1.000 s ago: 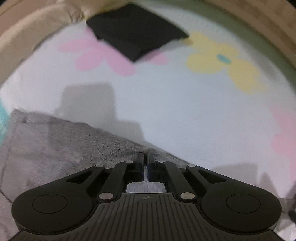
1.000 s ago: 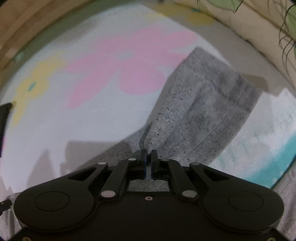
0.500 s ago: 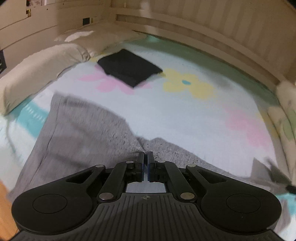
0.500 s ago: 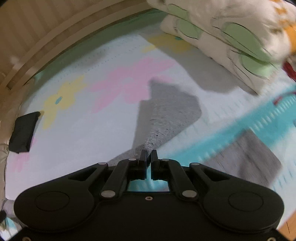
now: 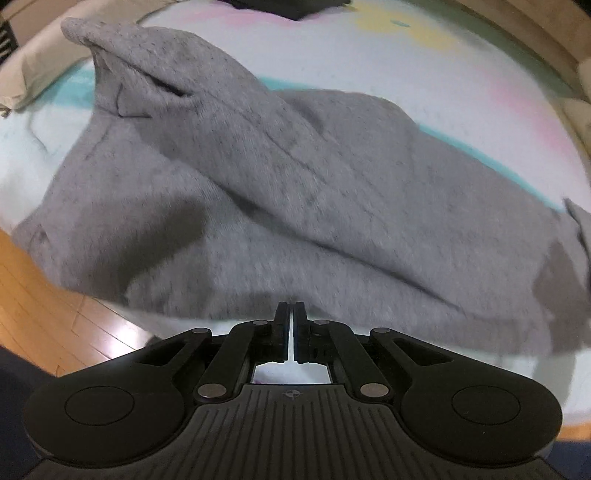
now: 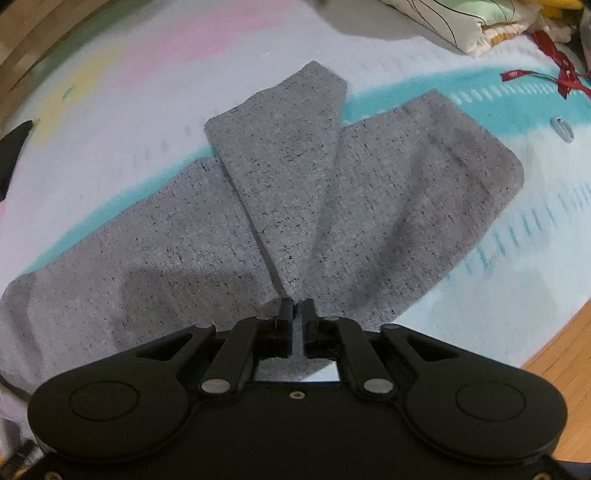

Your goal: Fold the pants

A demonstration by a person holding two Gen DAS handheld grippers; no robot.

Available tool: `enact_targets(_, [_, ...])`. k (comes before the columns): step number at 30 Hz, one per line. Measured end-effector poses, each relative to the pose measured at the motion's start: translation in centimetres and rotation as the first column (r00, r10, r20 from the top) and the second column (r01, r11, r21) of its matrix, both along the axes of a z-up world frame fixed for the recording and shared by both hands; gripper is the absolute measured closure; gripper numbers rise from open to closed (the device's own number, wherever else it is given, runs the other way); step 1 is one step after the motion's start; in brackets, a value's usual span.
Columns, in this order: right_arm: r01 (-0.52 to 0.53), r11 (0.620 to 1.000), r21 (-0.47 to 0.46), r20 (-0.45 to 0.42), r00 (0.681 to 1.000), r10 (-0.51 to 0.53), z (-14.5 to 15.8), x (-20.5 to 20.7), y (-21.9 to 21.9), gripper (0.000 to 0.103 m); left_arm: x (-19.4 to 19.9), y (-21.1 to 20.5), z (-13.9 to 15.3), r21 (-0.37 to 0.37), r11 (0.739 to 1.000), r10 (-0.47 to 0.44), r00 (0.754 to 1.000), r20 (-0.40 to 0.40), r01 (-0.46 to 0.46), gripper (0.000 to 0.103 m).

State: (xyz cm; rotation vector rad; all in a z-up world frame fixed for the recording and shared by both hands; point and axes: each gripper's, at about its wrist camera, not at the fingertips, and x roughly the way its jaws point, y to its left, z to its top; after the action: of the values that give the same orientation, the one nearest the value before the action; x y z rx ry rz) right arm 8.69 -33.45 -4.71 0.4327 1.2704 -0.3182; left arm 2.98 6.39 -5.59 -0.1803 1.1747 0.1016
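- Grippers number two: the left gripper (image 5: 293,314) has its fingers drawn nearly together with only a bright sliver between them, and no cloth shows in that gap; it sits just short of the near hem of the pants.
- The right gripper (image 6: 296,308) has its fingers pinched on a fold of the grey cloth, which rises from the tips as a narrow wedge widening away from the camera.
- One pair of grey speckled pants (image 6: 177,254) lies spread across the near part of the bed; in the left wrist view the same pants (image 5: 295,177) show a thick diagonal ridge and a bunched end at the far left.
- The bedsheet (image 6: 110,122) under them is white with one teal band and pink and yellow flower shapes farther off.
- One dark folded garment (image 6: 13,147) lies at the left edge, well apart from the pants.
- One red ribbon (image 6: 554,70) lies far right, near a patterned pillow (image 6: 461,22).
- Wooden floor (image 5: 40,314) shows beside the bed's near edge; blurred wooden panelling (image 6: 33,48) curves behind it.
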Motion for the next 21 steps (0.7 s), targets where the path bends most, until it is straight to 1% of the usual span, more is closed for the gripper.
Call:
enact_targets(1, [0.007, 1.0, -0.003, 0.019, 1.0, -0.007, 0.4, -0.2, -0.3, 0.081, -0.1, -0.3, 0.6, 0.005, 1.0, -0.028, 1.0, 0.014, 0.028, 0.101])
enact_targets(3, [0.021, 0.998, -0.052, 0.091, 0.996, -0.016, 2.3, -0.4, -0.6, 0.08, -0.3, -1.6, 2.4, 0.038, 0.994, -0.103, 0.992, 0.068, 0.101, 0.101])
enact_targets(4, [0.015, 0.997, -0.082, 0.12, 0.993, -0.005, 3.1, -0.3, -0.6, 0.071, -0.1, -2.4, 3.4, 0.05, 0.99, -0.139, 0.985, 0.106, 0.134, 0.101])
enact_targets(5, [0.01, 0.994, -0.106, 0.143, 0.99, 0.005, 3.8, -0.1, -0.5, 0.058, -0.1, -3.4, 4.4, 0.06, 0.984, -0.176, 0.973, 0.149, 0.169, 0.101])
enact_targets(7, [-0.001, 0.991, -0.136, 0.18, 0.983, 0.026, 4.8, 0.8, -0.1, 0.045, 0.4, -5.0, 5.8, 0.075, 0.973, -0.228, 0.95, 0.212, 0.217, 0.101])
enact_targets(8, [-0.014, 0.99, -0.143, 0.191, 0.981, 0.041, 5.0, 1.6, 0.3, 0.044, 0.4, -6.0, 6.2, 0.083, 0.969, -0.245, 0.939, 0.24, 0.232, 0.1])
enact_targets(10, [-0.051, 0.985, -0.167, 0.189, 0.979, 0.083, 4.8, 3.6, 1.4, 0.044, 2.1, -7.0, 6.0, 0.101, 0.968, -0.249, 0.932, 0.262, 0.23, 0.1])
enact_targets(12, [-0.084, 0.974, -0.208, 0.175, 0.977, 0.122, 4.2, 5.2, 2.6, 0.045, 3.7, -7.8, 4.7, 0.115, 0.969, -0.24, 0.938, 0.25, 0.217, 0.1])
enact_targets(14, [-0.109, 0.956, -0.271, 0.158, 0.975, 0.155, 3.1, 7.4, 4.0, 0.045, 4.9, -8.4, 2.9, 0.132, 0.967, -0.242, 0.947, 0.21, 0.218, 0.1])
enact_targets(16, [-0.132, 0.94, -0.314, 0.135, 0.974, 0.182, 1.9, 8.8, 4.9, 0.045, 4.5, -8.1, 0.7, 0.147, 0.962, -0.252, 0.957, 0.144, 0.231, 0.1])
enact_targets(18, [-0.143, 0.926, -0.349, 0.103, 0.976, 0.189, 0.3, 10.0, 5.6, 0.045, 4.7, -7.8, -1.6, 0.133, 0.96, -0.256, 0.964, 0.07, 0.246, 0.1])
enact_targets(19, [-0.149, 0.92, -0.362, 0.087, 0.977, 0.192, -0.4, 10.2, 5.6, 0.045, 4.6, -7.6, -2.3, 0.127, 0.961, -0.255, 0.965, 0.062, 0.245, 0.1])
enact_targets(20, [-0.162, 0.911, -0.38, 0.062, 0.978, 0.199, -1.2, 10.5, 5.8, 0.047, 4.2, -7.5, -2.3, 0.128, 0.961, -0.255, 0.963, 0.086, 0.243, 0.1])
enact_targets(21, [-0.174, 0.903, -0.394, 0.038, 0.978, 0.206, -1.9, 10.7, 6.0, 0.047, 4.1, -7.7, -2.2, 0.14, 0.957, -0.267, 0.96, 0.086, 0.254, 0.1])
